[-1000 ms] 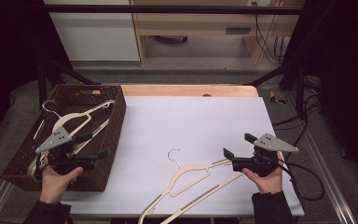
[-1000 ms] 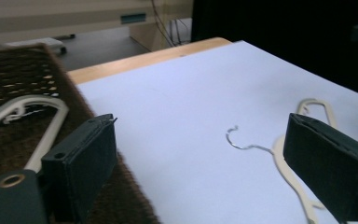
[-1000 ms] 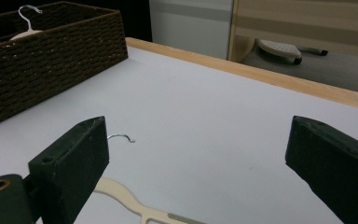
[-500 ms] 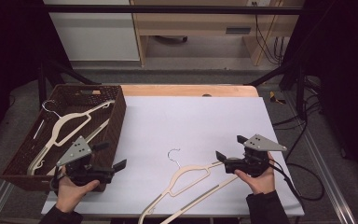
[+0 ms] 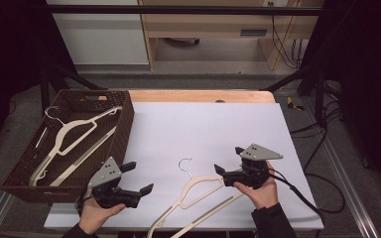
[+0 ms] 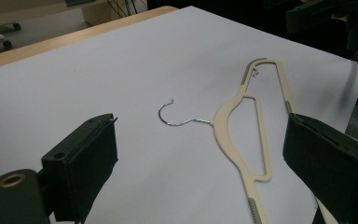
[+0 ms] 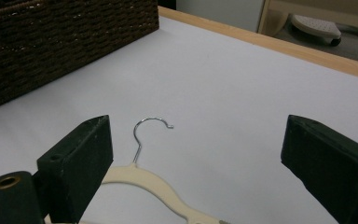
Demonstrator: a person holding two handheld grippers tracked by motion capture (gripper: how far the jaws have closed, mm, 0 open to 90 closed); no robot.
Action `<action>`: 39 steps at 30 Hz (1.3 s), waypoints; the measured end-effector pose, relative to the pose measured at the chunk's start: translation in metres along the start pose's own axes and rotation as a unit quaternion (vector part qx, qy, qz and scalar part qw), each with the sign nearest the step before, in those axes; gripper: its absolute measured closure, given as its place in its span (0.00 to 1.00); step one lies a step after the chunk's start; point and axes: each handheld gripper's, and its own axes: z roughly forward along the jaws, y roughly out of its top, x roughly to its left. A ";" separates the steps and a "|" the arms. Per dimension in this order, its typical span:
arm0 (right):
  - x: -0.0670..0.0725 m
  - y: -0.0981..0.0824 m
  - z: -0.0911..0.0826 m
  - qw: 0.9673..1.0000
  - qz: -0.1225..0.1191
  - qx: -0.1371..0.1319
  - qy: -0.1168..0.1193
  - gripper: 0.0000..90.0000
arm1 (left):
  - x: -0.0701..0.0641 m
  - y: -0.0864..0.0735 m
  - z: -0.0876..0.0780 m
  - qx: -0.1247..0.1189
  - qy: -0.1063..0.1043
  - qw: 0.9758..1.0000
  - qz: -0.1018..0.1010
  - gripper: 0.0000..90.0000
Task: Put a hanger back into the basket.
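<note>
A cream plastic hanger [image 5: 198, 194] with a metal hook [image 5: 184, 166] lies flat on the white table sheet [image 5: 203, 129] near the front edge. My left gripper [image 5: 138, 177] is open, low over the sheet just left of the hanger and right of the basket, nothing between its jaws. In the left gripper view [image 6: 205, 172] the hanger [image 6: 242, 116] lies ahead and to the right. My right gripper [image 5: 227, 159] is open just right of the hanger's neck. The right gripper view [image 7: 200, 168] has the hook [image 7: 142, 135] between the jaws, untouched.
A dark wicker basket [image 5: 125, 126] stands at the table's left, holding a second cream hanger [image 5: 72, 141]; its wall [image 7: 65, 42] faces the right gripper. A wooden strip [image 5: 198, 95] runs along the table's back edge. Cables trail off at the right.
My left gripper has come out of the basket and moved right onto the sheet beside the hanger. My right gripper has shifted slightly left toward the hanger's neck.
</note>
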 end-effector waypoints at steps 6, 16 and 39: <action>0.009 0.001 0.015 1.000 0.003 0.023 0.005 0.17 | -0.004 -0.010 0.010 0.015 -0.005 1.000 -0.003 0.12; 0.030 0.001 0.050 0.997 -0.003 0.070 0.011 0.24 | -0.003 -0.025 0.018 0.035 -0.007 0.999 -0.018 0.12; 0.051 -0.018 0.122 0.986 -0.011 0.166 0.009 0.61 | 0.007 -0.038 0.024 0.048 -0.003 0.999 -0.025 0.11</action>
